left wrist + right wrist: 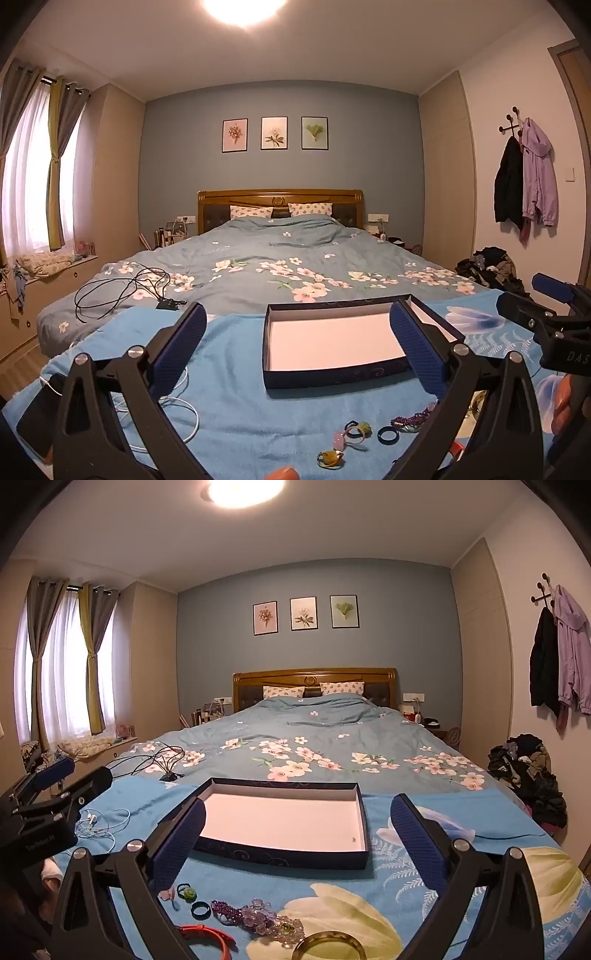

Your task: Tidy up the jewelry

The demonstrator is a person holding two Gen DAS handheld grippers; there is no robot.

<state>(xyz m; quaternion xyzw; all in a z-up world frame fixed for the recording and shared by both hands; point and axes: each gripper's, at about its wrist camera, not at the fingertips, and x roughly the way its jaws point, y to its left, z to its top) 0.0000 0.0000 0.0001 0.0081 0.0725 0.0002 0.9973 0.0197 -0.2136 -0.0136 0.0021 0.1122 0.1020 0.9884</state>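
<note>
My left tool and right tool gape empty above the blue floral towel, the shallow dark-walled white-floored cardboard box unfilled, rings and beaded purple bracelet lying loose before it.

Support: bed with floral duvet; blue floral towel spread over its foot.

On towel: open dark box, white inside, at centre. At 6 o'clock of box: purple bead bracelet, black ring, green ring, gold bangle, red band. White earphones at 9 o'clock.

On duvet: black cables at 10 o'clock.
</note>
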